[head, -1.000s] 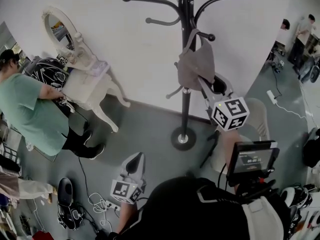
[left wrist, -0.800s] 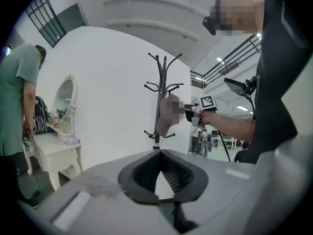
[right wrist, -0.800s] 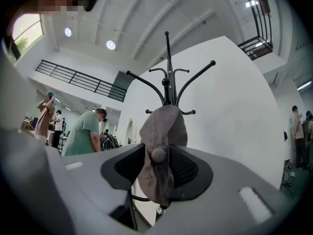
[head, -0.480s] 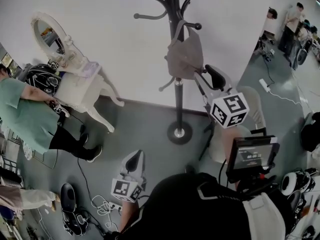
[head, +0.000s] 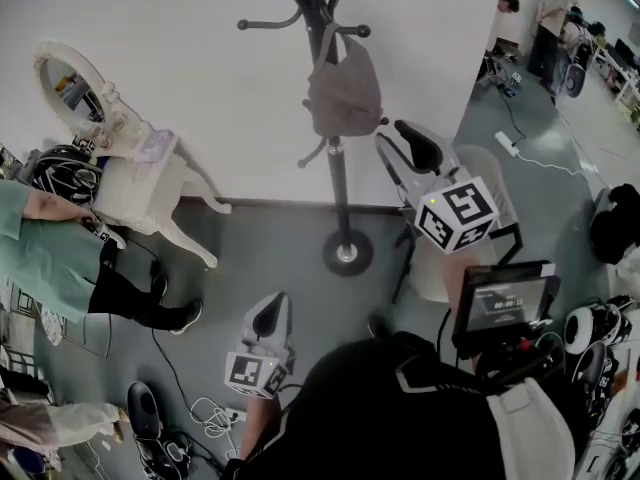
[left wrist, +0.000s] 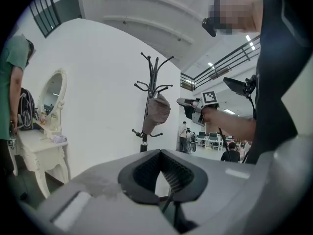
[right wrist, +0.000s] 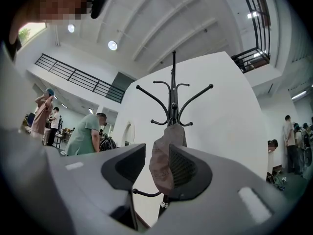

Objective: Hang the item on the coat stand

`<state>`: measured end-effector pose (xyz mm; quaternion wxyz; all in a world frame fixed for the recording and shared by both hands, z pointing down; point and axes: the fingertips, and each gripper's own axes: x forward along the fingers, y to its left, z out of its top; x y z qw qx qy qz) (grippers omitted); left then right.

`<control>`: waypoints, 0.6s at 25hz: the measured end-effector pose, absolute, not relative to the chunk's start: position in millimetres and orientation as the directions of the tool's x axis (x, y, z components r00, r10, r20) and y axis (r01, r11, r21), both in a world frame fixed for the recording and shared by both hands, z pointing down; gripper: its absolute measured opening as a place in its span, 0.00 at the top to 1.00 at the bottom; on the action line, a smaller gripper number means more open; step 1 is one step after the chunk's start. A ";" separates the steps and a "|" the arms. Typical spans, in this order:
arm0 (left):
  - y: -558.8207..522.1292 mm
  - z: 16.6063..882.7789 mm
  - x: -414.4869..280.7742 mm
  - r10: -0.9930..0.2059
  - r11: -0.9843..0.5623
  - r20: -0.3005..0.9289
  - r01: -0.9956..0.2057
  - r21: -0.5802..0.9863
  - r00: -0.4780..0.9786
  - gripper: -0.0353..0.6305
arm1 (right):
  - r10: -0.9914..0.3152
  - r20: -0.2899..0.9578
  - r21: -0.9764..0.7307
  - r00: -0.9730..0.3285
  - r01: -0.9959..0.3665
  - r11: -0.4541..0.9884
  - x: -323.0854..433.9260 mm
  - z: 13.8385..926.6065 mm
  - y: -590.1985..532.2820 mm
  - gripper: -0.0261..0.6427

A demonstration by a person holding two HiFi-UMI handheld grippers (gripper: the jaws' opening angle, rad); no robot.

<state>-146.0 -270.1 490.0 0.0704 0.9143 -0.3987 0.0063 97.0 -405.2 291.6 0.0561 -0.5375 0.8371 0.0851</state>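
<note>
We find floor [head: 270, 253] before coat stand [head: 336, 183] open; cap [head: 343, 93] occupies one hook [head: 352, 31]; dressing table [head: 150, 180] left, chair [head: 427, 278] right narrow approach.

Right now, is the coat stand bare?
No, a grey cap hangs from a short hook near the top of the stand.

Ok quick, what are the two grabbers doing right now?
Left gripper: fingers closed, empty.
Right gripper: open, fingers just eased inward, nothing between them; the cap hangs free beyond.
</note>
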 end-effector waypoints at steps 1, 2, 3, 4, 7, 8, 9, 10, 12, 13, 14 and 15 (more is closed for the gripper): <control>-268.0 490.0 -144.7 -0.724 -0.677 0.064 -0.725 0.124 0.687 0.94 | -0.893 -0.186 0.081 -0.411 -0.912 0.403 97.0 291.4 -401.2 0.73; -266.0 490.3 -143.2 -0.718 -0.684 0.059 -0.719 0.122 0.693 0.94 | -0.895 -0.186 0.080 -0.407 -0.914 0.399 97.0 291.5 -397.5 0.77; -263.8 490.4 -141.6 -0.712 -0.691 0.053 -0.713 0.122 0.700 0.94 | -0.896 -0.184 0.078 -0.403 -0.915 0.396 96.8 292.0 -393.7 0.79; -261.2 490.7 -140.0 -0.706 -0.698 0.049 -0.706 0.123 0.707 0.94 | -0.897 -0.183 0.077 -0.402 -0.916 0.394 96.1 292.6 -389.8 0.80; -251.6 491.1 -135.2 -0.685 -0.717 0.049 -0.684 0.136 0.727 0.94 | -0.900 -0.182 0.072 -0.397 -0.918 0.390 94.2 293.1 -375.9 0.89; -249.3 490.8 -134.2 -0.679 -0.722 0.049 -0.678 0.141 0.733 0.94 | -0.901 -0.185 0.069 -0.394 -0.919 0.387 93.8 292.3 -371.3 0.90; -247.5 490.7 -133.9 -0.673 -0.726 0.048 -0.672 0.144 0.738 0.94 | -0.901 -0.188 0.068 -0.390 -0.921 0.384 92.9 291.3 -367.2 0.91; -245.9 491.2 -133.8 -0.668 -0.731 0.048 -0.667 0.147 0.743 0.94 | -0.902 -0.190 0.069 -0.388 -0.922 0.382 91.8 290.5 -363.6 0.91; -241.1 494.6 -134.0 -0.658 -0.738 0.049 -0.657 0.155 0.751 0.94 | -0.905 -0.186 0.074 -0.383 -0.924 0.375 89.8 291.4 -356.2 0.92; -238.1 496.8 -133.7 -0.653 -0.742 0.051 -0.652 0.159 0.756 0.94 | -0.908 -0.181 0.076 -0.379 -0.925 0.371 89.6 293.0 -352.2 0.92; -235.4 498.4 -132.9 -0.647 -0.747 0.054 -0.646 0.161 0.761 0.94 | -0.910 -0.176 0.076 -0.374 -0.927 0.367 90.2 294.6 -348.3 0.93; -233.4 499.2 -131.7 -0.639 -0.752 0.058 -0.639 0.161 0.767 0.94 | -0.913 -0.173 0.076 -0.369 -0.930 0.361 91.1 295.6 -344.6 0.93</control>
